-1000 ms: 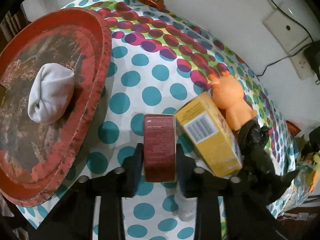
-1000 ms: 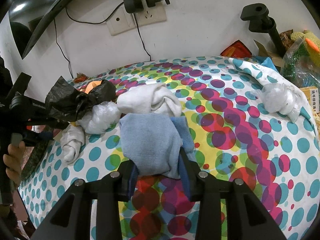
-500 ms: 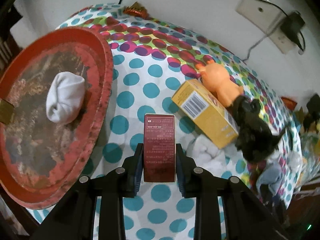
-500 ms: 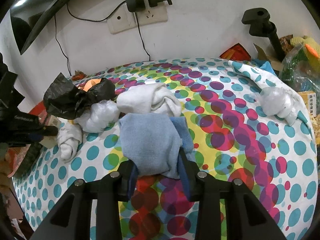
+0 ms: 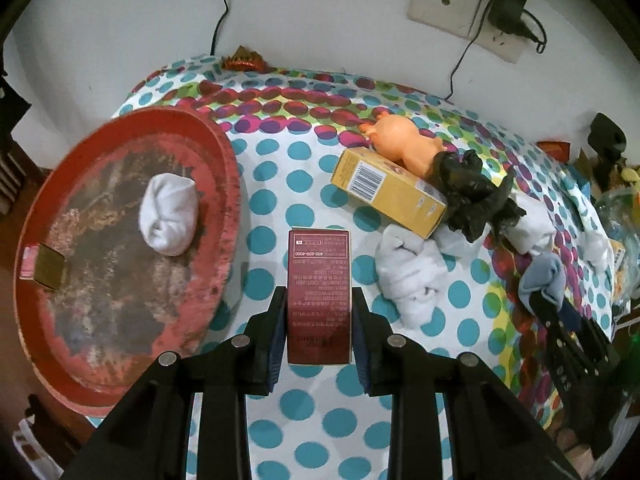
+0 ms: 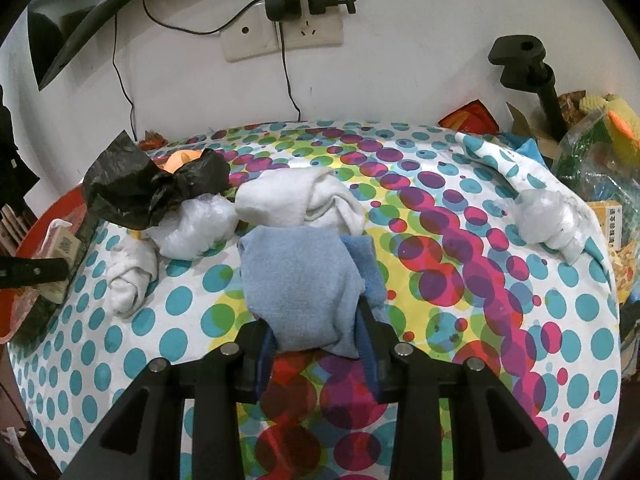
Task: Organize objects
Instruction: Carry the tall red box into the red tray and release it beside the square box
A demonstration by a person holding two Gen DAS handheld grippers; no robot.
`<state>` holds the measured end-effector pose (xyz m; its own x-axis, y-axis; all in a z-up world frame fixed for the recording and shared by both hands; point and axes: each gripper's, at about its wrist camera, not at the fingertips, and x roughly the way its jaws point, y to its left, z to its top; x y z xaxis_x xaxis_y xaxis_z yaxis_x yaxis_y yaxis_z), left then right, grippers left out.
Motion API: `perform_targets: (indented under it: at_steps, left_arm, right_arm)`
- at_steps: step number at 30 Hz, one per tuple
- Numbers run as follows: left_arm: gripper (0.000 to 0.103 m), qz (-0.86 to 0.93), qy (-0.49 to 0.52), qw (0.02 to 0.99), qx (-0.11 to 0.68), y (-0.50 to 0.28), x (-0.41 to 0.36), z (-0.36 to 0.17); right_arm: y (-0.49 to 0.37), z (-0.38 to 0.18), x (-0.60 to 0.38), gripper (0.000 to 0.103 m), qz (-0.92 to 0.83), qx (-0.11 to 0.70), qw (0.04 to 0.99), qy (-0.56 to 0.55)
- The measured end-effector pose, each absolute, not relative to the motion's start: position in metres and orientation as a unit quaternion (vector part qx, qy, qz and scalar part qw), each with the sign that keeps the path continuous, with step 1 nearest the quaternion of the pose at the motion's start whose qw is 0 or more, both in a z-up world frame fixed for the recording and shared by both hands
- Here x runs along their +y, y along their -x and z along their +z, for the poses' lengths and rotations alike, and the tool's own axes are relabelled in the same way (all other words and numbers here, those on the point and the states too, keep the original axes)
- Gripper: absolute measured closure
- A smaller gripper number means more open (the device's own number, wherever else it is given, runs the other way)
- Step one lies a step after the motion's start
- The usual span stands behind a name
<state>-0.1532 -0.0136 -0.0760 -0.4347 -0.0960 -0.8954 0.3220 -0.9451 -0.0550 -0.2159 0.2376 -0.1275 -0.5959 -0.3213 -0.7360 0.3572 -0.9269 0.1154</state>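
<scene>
My left gripper (image 5: 319, 304) is shut on a dark red box (image 5: 319, 276) and holds it above the dotted tablecloth, just right of a worn red round tray (image 5: 224, 168). The tray holds a white sock ball (image 5: 170, 216) and a small gold box (image 5: 46, 270). My right gripper (image 6: 316, 320) is shut on a blue sock bundle (image 6: 300, 280) over the table's middle; it also shows in the left wrist view (image 5: 544, 280).
A yellow box (image 5: 388, 192), an orange toy (image 5: 404, 142), a black bag (image 5: 472, 196) and white socks (image 5: 412, 276) lie right of the red box. A white sock bundle (image 6: 300, 200), plastic bags (image 6: 196, 228) (image 6: 552, 220) and a black stand (image 6: 532, 68) show in the right view.
My left gripper has lifted and pulled back with the red box, so more of the tray and table show. The right gripper has held still with the blue socks.
</scene>
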Motion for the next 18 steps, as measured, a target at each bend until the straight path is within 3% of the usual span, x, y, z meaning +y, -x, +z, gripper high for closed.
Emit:
perform_targets:
  at_steps: [18]
  left_arm:
    - [0.076,-0.844,-0.500,0.167,0.100,0.105,-0.091,-0.057]
  right_arm:
    - [0.216,-0.129,0.224,0.067,-0.897,0.058,0.171,-0.403]
